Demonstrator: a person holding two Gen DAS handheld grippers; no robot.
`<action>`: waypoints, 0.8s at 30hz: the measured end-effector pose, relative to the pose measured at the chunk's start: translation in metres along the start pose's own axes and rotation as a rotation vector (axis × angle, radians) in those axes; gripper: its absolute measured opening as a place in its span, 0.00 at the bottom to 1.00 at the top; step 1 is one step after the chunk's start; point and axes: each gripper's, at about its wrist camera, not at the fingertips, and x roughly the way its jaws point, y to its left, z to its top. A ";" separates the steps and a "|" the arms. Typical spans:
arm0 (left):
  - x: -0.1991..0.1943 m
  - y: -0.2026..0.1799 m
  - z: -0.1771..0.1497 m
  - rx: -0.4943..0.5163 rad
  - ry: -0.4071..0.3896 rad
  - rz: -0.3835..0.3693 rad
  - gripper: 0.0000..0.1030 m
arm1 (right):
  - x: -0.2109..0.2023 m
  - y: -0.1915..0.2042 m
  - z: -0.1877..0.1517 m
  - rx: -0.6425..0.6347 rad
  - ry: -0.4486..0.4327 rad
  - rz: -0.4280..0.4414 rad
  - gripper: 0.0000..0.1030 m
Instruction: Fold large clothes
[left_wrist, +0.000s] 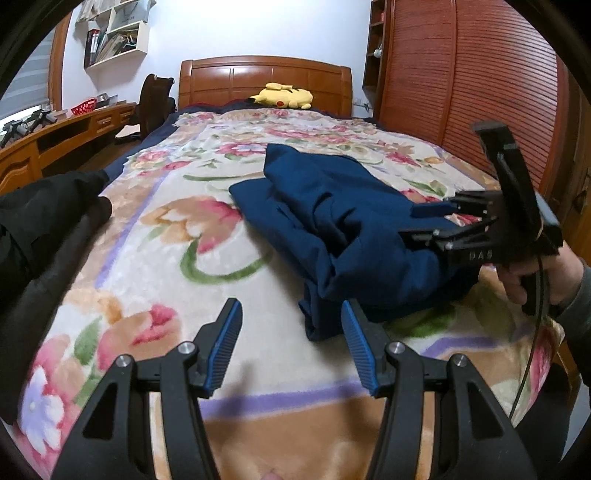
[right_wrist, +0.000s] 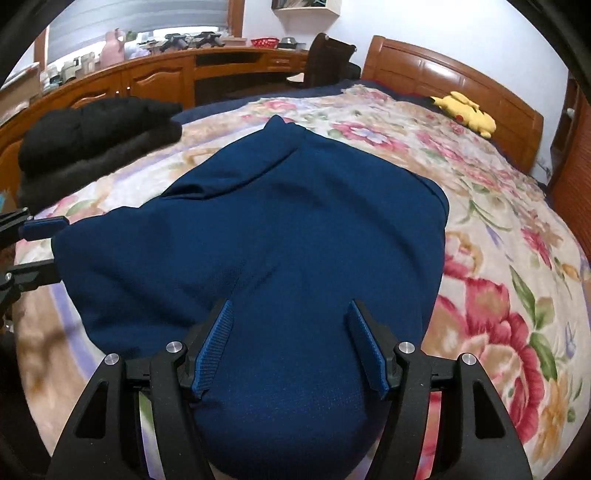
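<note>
One navy garment (right_wrist: 280, 229), two open claws (left_wrist: 291, 343) (right_wrist: 291, 343)

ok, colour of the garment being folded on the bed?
Solid dark navy blue garment, no pattern. Right wrist view shows it best.

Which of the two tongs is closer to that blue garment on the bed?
Right. The right tongs sit open directly over the blue garment; the left tongs hover open beside its near edge.

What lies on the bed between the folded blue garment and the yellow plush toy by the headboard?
Nothing lies there. The left wrist view shows only bare floral blanket between the blue garment and the yellow plush toy; the right wrist view agrees.
</note>
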 end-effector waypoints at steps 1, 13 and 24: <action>0.001 -0.001 -0.001 0.004 0.005 0.001 0.53 | -0.001 -0.002 0.001 0.004 -0.003 0.007 0.64; 0.024 -0.006 -0.004 0.010 0.074 -0.046 0.53 | 0.016 -0.080 0.028 0.109 -0.039 -0.087 0.68; 0.036 -0.009 -0.001 -0.016 0.084 -0.097 0.45 | 0.080 -0.147 0.048 0.241 -0.007 -0.120 0.68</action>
